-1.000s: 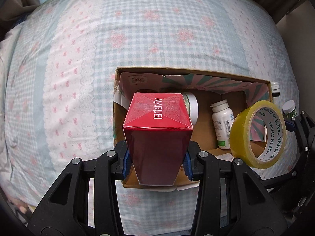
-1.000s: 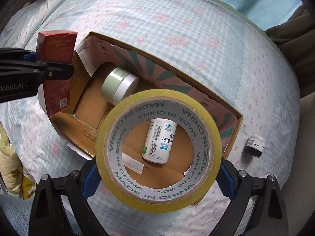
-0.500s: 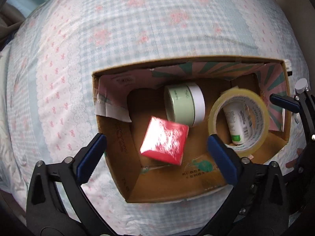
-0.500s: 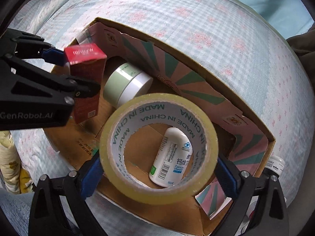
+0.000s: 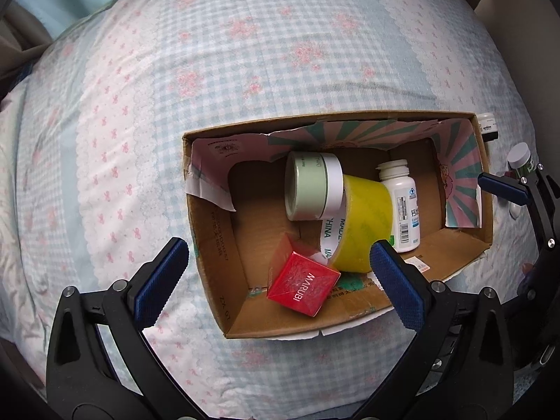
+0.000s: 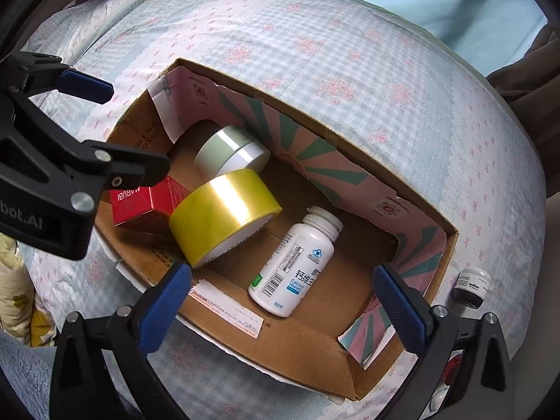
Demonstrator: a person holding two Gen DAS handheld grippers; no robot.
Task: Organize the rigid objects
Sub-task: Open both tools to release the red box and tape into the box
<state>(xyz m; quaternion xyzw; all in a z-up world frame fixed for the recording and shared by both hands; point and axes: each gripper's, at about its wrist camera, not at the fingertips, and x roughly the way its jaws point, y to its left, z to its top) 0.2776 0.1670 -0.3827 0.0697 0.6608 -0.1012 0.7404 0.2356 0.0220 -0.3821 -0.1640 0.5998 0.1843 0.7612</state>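
An open cardboard box point(image 5: 210, 245) point(image 6: 304, 353) sits on a checked bedspread. Inside it lie a red MARUBI carton point(image 5: 302, 285) point(image 6: 140, 203), a yellow tape roll point(image 5: 364, 224) point(image 6: 224, 217), a pale green jar point(image 5: 308, 185) point(image 6: 227, 152) and a white pill bottle point(image 5: 402, 206) point(image 6: 294, 269). My left gripper point(image 5: 276, 276) is open and empty above the box's near edge. My right gripper point(image 6: 283, 301) is open and empty above the box's near right side.
A small dark jar point(image 6: 470, 287) point(image 5: 488, 127) stands on the bedspread outside the box's right end. A white-capped jar point(image 5: 519, 155) stands beside it. The bedspread point(image 5: 175, 70) stretches left of and beyond the box. A yellow patterned cloth point(image 6: 17, 297) lies at the left.
My left gripper opened and let the red carton drop into the box. My right gripper opened and released the tape roll, which now lies in the box. Both grippers have pulled back.
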